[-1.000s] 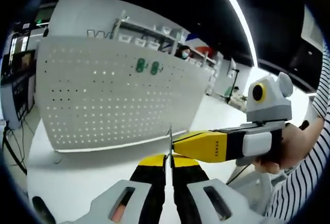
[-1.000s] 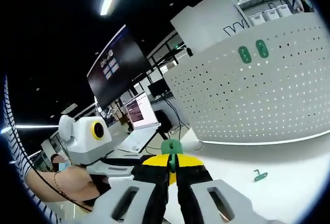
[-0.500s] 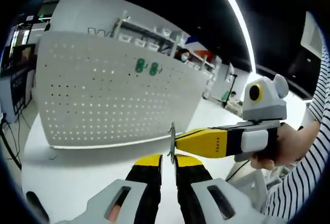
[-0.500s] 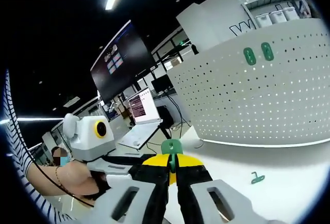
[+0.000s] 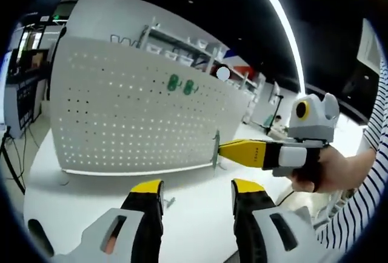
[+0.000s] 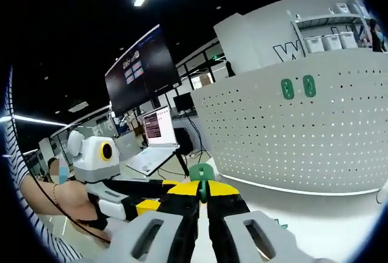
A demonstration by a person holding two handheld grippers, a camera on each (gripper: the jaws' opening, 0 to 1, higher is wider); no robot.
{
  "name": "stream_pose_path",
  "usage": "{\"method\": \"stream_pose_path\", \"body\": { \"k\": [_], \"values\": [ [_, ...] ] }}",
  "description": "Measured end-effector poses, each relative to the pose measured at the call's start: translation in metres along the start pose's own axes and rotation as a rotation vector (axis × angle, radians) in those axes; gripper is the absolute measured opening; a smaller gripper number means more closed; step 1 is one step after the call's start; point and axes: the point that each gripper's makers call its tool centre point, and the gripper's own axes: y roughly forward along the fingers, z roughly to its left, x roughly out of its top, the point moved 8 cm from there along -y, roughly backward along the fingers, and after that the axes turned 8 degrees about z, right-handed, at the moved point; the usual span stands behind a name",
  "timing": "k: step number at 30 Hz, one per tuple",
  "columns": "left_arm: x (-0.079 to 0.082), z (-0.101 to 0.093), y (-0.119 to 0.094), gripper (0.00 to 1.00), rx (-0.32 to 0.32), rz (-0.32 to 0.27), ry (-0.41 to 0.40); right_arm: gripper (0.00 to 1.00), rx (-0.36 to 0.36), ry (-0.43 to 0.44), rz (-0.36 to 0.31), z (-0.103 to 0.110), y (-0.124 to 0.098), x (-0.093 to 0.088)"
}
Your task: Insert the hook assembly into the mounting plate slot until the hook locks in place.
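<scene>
Green is showing at the tips of the right gripper (image 6: 204, 191) in the right gripper view: its yellow-tipped jaws are pinching the plate (image 6: 201, 175), a small green piece standing upright between them. In the left gripper view that same gripper (image 5: 221, 152) is reaching in from the right, held by a hand (image 5: 330, 172) below a striped sleeve (image 5: 370, 172), and the plate (image 5: 216, 149) is showing edge-on at its tip as a thin upright strip.

In that view the left gripper (image 5: 197, 191) is standing with its jaws wide apart and nothing between them, low over the white counter (image 5: 79, 205). A small hook (image 5: 168, 202) is lying on the counter just beside its left jaw, apart from both grippers; its shape is too small to make out. In the right gripper view the left gripper (image 6: 154, 195) is showing to the left, close beside the right one.

Behind everything, a curved white pegboard (image 5: 139, 123) is standing on the counter, with two green tags (image 5: 182, 84) hanging side by side near its top edge; the right gripper view is showing the pegboard (image 6: 291, 136) and tags (image 6: 298, 87) too. Farther back in that view a laptop (image 6: 156, 145) is sitting open and a dark screen (image 6: 134, 69) is hanging above it.
</scene>
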Motion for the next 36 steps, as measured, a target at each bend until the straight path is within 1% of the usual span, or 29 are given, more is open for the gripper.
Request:
{"method": "stream_pose_path", "body": {
  "k": [4,6,15,20,22,23,24,26,30,36],
  "values": [
    [0.003,-0.004,0.001,0.59,-0.018,-0.020,-0.004,0.00,-0.012,-0.001,-0.005,-0.004,-0.001,0.000],
    [0.003,-0.005,0.002,0.64,-0.025,-0.019,-0.004,0.00,-0.015,-0.009,-0.004,-0.005,0.000,-0.001],
    [0.003,-0.010,0.004,0.78,-0.048,-0.019,0.009,0.00,-0.039,-0.021,-0.016,-0.012,0.000,0.001],
    [0.002,-0.011,0.007,0.83,-0.055,-0.003,0.016,0.00,-0.065,-0.027,-0.034,-0.023,-0.001,0.008],
    [0.002,-0.011,0.008,0.84,-0.057,-0.008,0.007,0.00,-0.088,-0.013,-0.060,-0.028,-0.003,0.010],
    [0.001,-0.011,0.009,0.85,-0.057,-0.010,0.002,0.00,-0.106,0.013,-0.095,-0.030,-0.004,0.012],
    [0.001,-0.011,0.009,0.86,-0.055,-0.013,0.001,0.00,-0.119,0.023,-0.110,-0.033,-0.006,0.013],
    [0.001,-0.012,0.010,0.89,-0.051,-0.013,0.003,0.00,-0.155,0.026,-0.125,-0.037,-0.007,0.014],
    [0.000,-0.012,0.010,0.90,-0.051,-0.006,0.003,0.00,-0.196,0.049,-0.154,-0.045,-0.009,0.016],
    [0.002,-0.006,0.008,0.91,-0.005,-0.012,0.011,0.00,-0.252,0.040,-0.175,-0.058,-0.007,0.021]
  ]
}}
